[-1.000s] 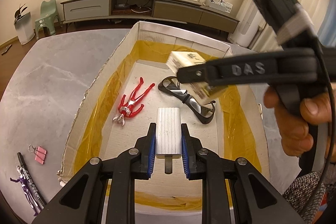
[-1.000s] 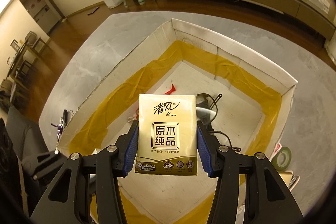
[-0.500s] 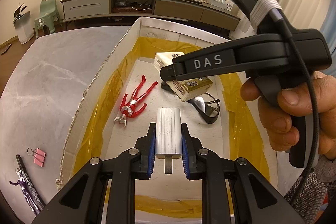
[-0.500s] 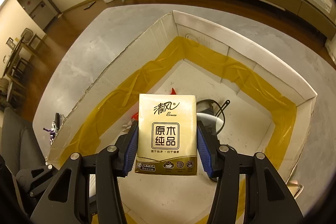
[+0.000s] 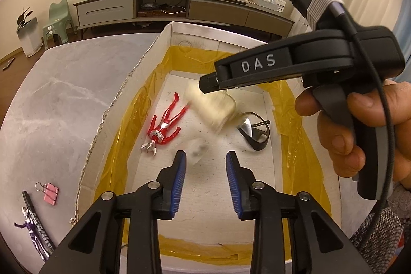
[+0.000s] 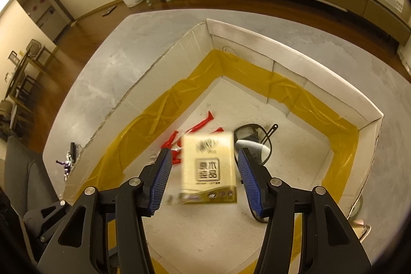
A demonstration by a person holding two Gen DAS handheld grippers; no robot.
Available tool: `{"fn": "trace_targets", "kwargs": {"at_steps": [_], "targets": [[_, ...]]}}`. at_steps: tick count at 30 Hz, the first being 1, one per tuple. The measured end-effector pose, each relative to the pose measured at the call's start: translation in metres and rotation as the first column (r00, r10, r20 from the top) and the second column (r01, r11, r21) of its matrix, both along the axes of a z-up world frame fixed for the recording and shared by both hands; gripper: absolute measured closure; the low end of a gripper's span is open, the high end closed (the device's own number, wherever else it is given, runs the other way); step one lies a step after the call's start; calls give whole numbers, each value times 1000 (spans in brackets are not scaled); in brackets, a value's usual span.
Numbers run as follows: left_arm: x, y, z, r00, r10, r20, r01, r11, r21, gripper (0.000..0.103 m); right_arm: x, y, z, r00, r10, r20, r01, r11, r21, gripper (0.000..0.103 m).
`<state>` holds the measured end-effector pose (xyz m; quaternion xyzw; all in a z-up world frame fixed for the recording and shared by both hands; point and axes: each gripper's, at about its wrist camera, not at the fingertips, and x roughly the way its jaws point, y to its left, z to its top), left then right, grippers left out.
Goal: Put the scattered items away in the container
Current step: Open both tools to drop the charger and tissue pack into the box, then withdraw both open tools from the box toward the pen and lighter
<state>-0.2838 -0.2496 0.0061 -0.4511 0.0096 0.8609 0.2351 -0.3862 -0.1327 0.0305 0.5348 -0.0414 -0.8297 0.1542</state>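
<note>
Release step in hand, both sides at once. Left gripper [image 5: 205,171] spread wide over the box [image 5: 143,63], nothing between pads; faint blurred shape [image 5: 196,149] just ahead of left pad, prob. a small item mid-drop, too smeared to ID. Right gripper [image 6: 203,173] likewise spread, tissue pack [image 6: 209,168] blurred between the pads but apart from both, so free and falling, not gripped. Same pack in left view as pale smear [image 5: 212,107] under the right tool's nose, above box floor. Already inside box: red figure [image 5: 165,123] lying flat near left wall, dark goggles [image 5: 254,130] to its right, pack likely to land between or partly on them. Still out on the table [image 5: 51,99] w/ left side of box: pink clips [image 5: 50,193], black pen [image 5: 36,220], purple figure [image 5: 30,230], close together near table edge. On right, outside box corner, a tape roll [image 6: 358,204], partly hidden. Next move, by judgement: lift clear of box, swing left tool to the clip/pen cluster; thin, flat pieces, so low approach + narrow pinch needed, one at a time.
</note>
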Motion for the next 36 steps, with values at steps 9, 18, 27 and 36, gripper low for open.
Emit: {"fn": "trace_targets", "kwargs": {"at_steps": [9, 18, 27, 36], "targets": [[6, -3, 6, 1000, 1, -6, -1, 1000, -4, 64, 8, -3, 7, 1000, 11, 8, -11, 1000, -23, 44], [14, -8, 11, 1000, -3, -13, 3, 1000, -9, 64, 22, 1, 7, 1000, 12, 22, -11, 999, -37, 44], [24, -9, 17, 1000, -1, -20, 1, 1000, -13, 64, 43, 11, 14, 1000, 6, 22, -5, 998, -69, 44], [43, -5, 29, 999, -12, -37, 11, 1000, -23, 64, 74, 16, 27, 999, 37, 0, -37, 996, -76, 44]]}}
